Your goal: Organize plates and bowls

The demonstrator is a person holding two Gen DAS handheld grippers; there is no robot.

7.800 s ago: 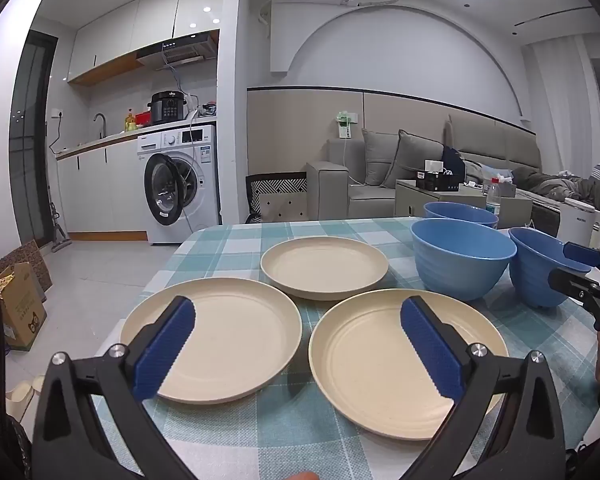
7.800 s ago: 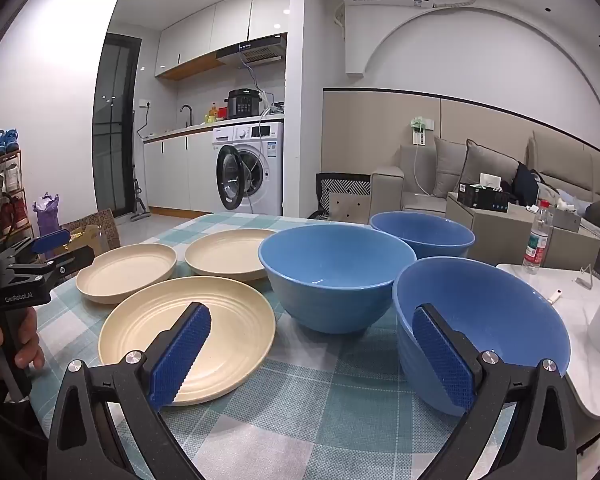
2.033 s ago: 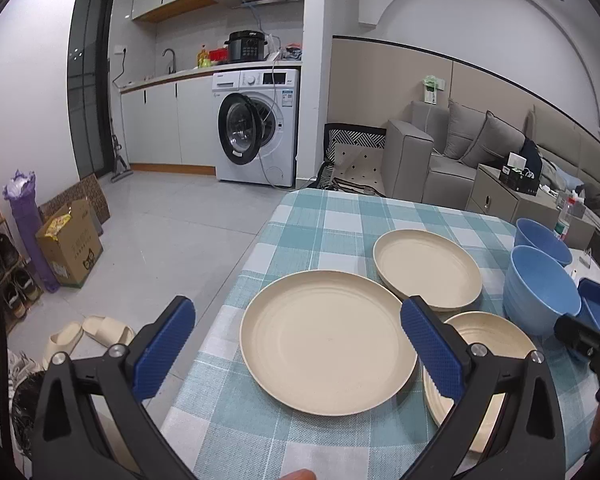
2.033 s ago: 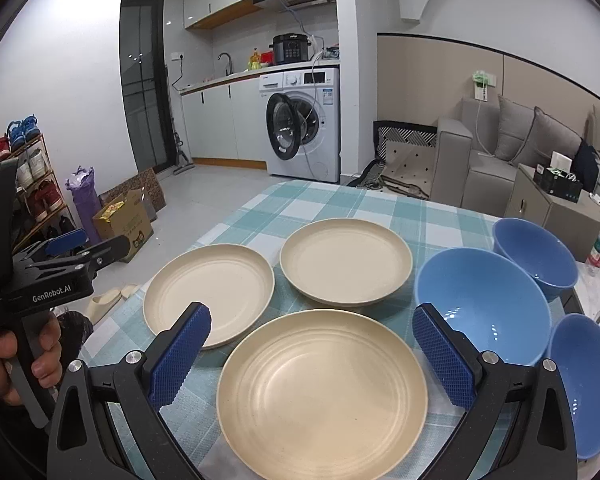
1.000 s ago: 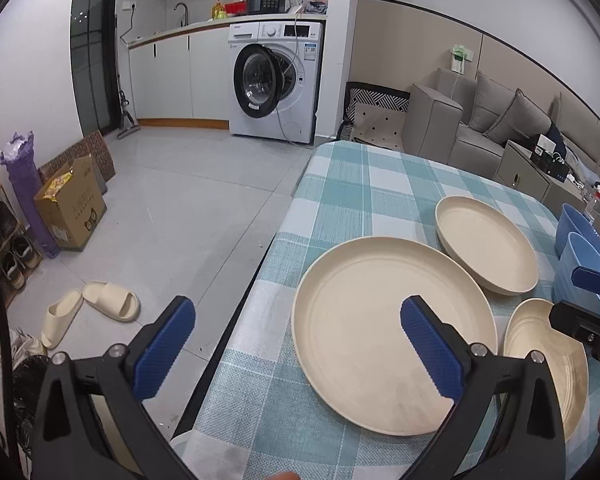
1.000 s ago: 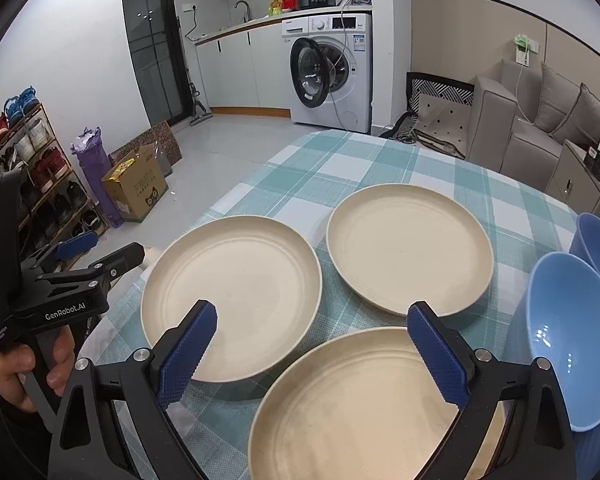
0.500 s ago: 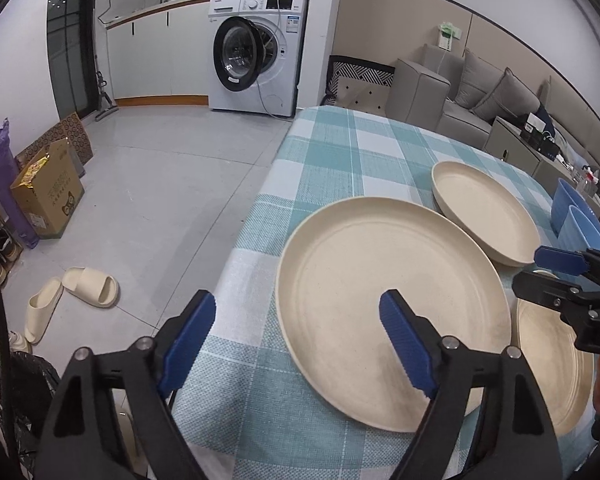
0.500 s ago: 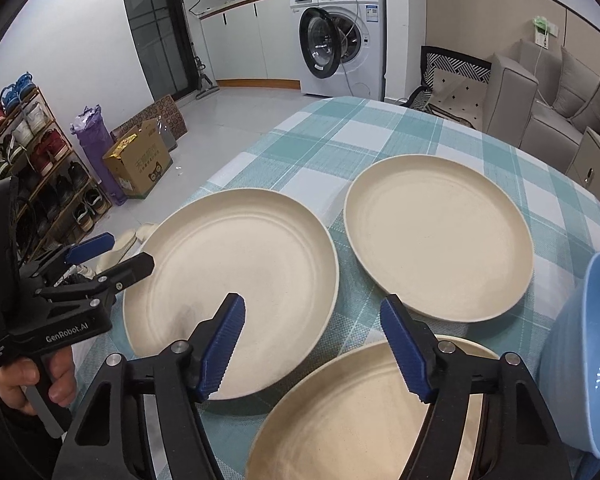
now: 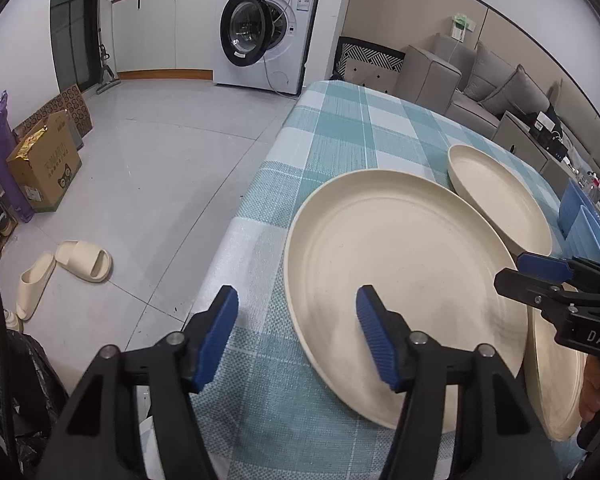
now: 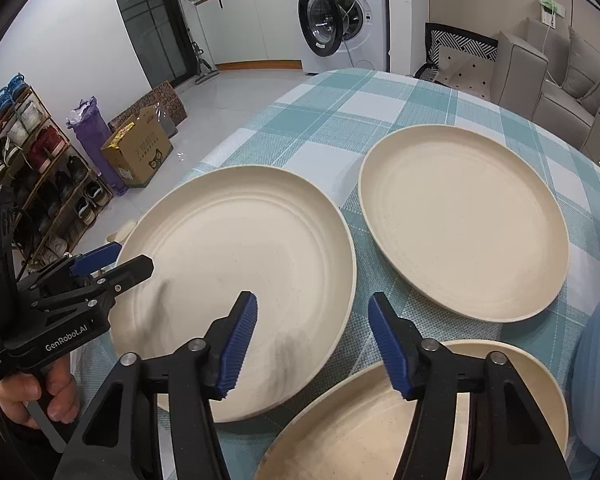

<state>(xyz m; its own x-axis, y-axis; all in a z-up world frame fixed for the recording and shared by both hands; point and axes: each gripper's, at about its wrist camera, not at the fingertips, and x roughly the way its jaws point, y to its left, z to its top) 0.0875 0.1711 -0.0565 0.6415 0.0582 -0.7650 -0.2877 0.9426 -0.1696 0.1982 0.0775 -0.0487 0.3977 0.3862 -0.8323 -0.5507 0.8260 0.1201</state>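
**Both grippers straddle opposite rims of the nearest cream plate**

Nearest the left wrist camera, the left gripper (image 9: 296, 334) has its blue ribbed pads apart, not pressing anything. Its jaws have just been closing. The rim of the large round cream plate (image 9: 400, 280) at about 9 o'clock lies between them: one pad hangs over the plate's inside, the other over the teal-and-white checked tablecloth (image 9: 340, 128) beside it.

In the right wrist view, the right gripper (image 10: 312, 340) is likewise parted and gripping nothing, its jaws also having just been closing. Between them lies the same plate's (image 10: 236, 272) rim at about 4 o'clock; the left pad is over the plate, the right pad over the cloth gap. Whether either pad touches the rim I cannot tell.

At 6 o'clock in that view, under the right gripper's frame, sits a second cream plate (image 10: 340, 432), just beside the first. At its 3 o'clock edge a pale blue bowl (image 10: 598, 344) shows only as a blurred wall.

Farther off, at 1 o'clock, a third cream plate (image 10: 464, 220) rests flat on the cloth, near the first but apart from it.

A person's hand (image 10: 40, 394) holds the left gripper's handle at 8 o'clock.

Beyond the table are a white front-loading washing machine (image 10: 340, 12) with its door open at 12 o'clock, a grey sofa (image 10: 560, 64) at 2 o'clock, and a cardboard box (image 10: 138, 148) on the floor at 10 o'clock.
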